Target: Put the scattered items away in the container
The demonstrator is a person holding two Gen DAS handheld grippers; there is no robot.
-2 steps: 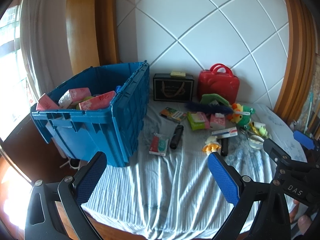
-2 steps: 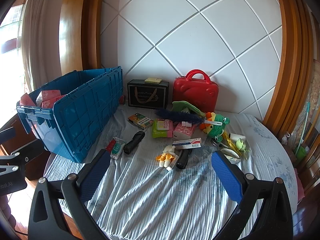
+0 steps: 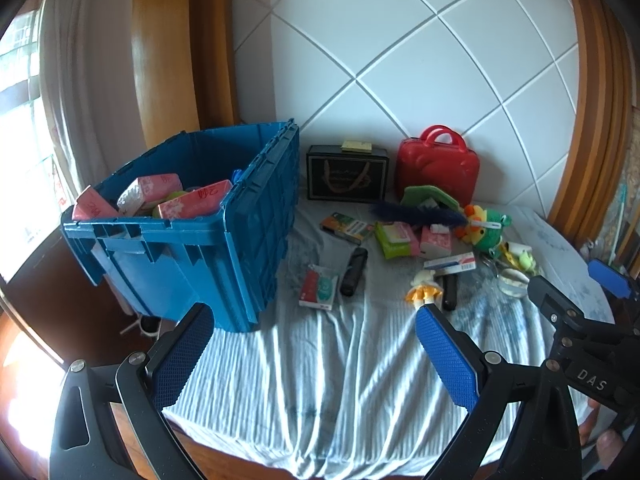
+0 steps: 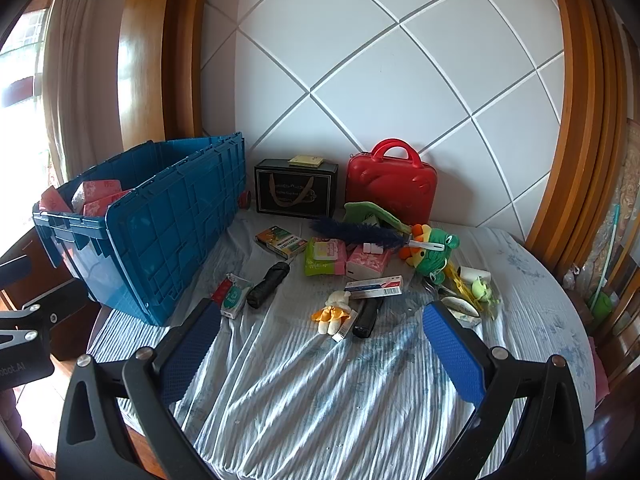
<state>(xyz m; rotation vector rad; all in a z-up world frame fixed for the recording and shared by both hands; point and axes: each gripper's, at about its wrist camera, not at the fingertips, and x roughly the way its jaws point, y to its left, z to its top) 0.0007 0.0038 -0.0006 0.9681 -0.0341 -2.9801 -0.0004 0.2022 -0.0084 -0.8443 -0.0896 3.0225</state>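
A blue plastic crate [image 3: 248, 240] [image 4: 168, 236] stands at the table's left and holds several pink tissue packs [image 3: 192, 202]. Scattered on the striped cloth are a black flashlight [image 3: 353, 272] [image 4: 268, 284], a small red-and-green packet [image 3: 318, 290] [image 4: 232, 298], a green wipes pack [image 4: 324, 256], a yellow doll [image 4: 332, 312], a green plush frog [image 4: 432, 250] and a dark blue feather duster [image 4: 360, 232]. My left gripper [image 3: 312, 344] is open and empty above the table's front edge. My right gripper [image 4: 320, 344] is open and empty, short of the doll.
A black gift box [image 4: 296, 190] and a red case [image 4: 390, 188] stand against the white tiled wall at the back. The right gripper shows at the right edge of the left wrist view [image 3: 580, 308]. Wooden frames flank both sides. The table's front edge [image 3: 248, 444] is close.
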